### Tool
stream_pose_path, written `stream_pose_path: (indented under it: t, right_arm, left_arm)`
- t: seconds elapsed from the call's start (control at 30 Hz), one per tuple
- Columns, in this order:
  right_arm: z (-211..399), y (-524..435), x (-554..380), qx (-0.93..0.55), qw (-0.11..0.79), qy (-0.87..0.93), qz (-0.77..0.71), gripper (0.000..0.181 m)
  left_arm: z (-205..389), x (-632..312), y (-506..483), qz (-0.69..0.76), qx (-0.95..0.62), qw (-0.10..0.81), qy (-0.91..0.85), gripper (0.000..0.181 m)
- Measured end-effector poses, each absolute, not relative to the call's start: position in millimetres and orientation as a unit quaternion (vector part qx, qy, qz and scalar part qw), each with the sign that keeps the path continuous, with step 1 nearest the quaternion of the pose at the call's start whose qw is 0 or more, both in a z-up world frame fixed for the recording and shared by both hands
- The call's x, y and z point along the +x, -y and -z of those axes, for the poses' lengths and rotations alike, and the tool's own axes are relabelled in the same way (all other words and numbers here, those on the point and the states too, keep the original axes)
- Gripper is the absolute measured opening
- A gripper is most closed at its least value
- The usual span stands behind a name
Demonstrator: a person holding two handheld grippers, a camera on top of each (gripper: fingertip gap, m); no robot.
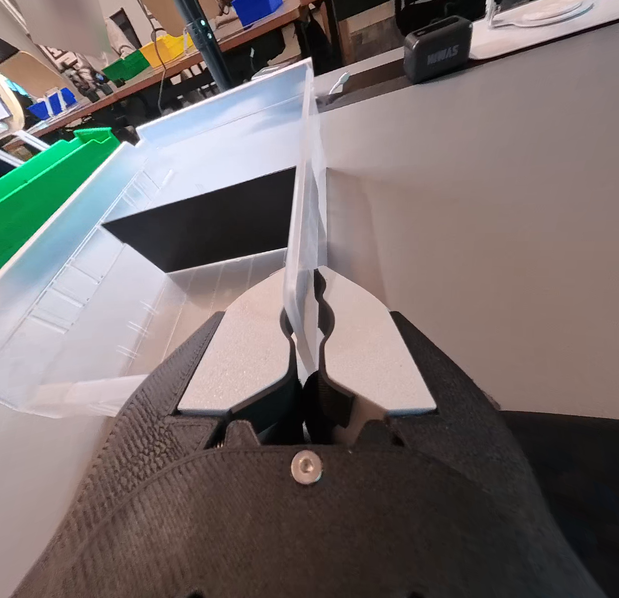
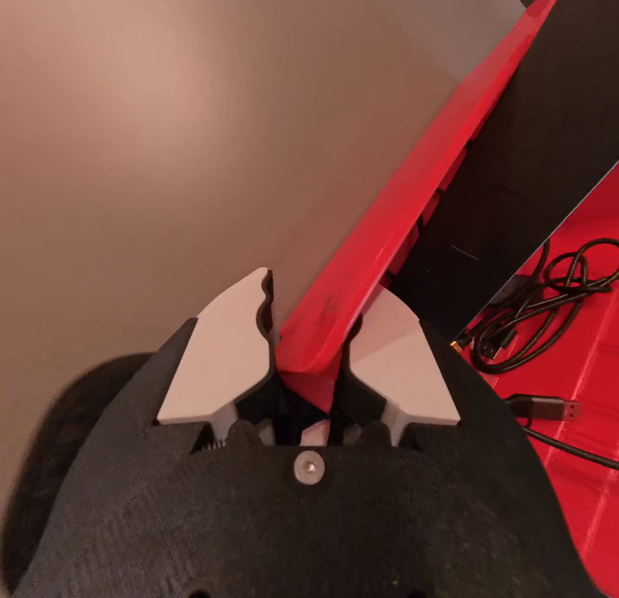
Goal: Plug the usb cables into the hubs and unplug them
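Both grippers clamped on bin walls, no cable in hand yet.

Our left gripper (image 1: 306, 314) is pinched on the clear bin (image 1: 100, 280) wall; right gripper (image 2: 306, 327) grips the red bin (image 2: 385, 247) rim. USB cables (image 2: 536, 314) lie coiled inside the red bin w/ one plug (image 2: 549, 411) loose beside them. We can't see a hub for sure. We'd say: keep bins level, set down gently, approx flat, before reaching for a plug.

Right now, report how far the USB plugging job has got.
Done: nothing plugged that shows. In hand: the left gripper is shut on the clear bin wall; the right gripper grips the red bin rim. Left: the black USB cables lie loose in the red bin; no hub can be made out.
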State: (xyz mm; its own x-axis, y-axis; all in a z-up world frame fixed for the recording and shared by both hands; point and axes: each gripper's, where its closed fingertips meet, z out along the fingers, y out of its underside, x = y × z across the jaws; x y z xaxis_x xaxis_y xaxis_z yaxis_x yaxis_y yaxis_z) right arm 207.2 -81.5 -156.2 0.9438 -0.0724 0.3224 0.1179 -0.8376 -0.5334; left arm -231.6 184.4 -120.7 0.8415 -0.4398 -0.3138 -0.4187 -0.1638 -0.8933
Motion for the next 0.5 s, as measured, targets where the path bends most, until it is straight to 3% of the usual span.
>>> stream_pose_path:
  t: [0.2,0.5]
  right_arm:
    - [153.7,11.4,91.7,-0.937,0.326,0.111,0.065,0.048]
    - [150.4,-90.5,-61.5,-0.906,0.359,0.226,-0.02,0.052]
  left_arm:
    - [120.4,-242.6,-187.6,-0.022,-0.77,0.581,-0.262,0.007]
    - [111.9,-225.5,-180.6,0.147,-0.757,0.589,-0.242,0.017]
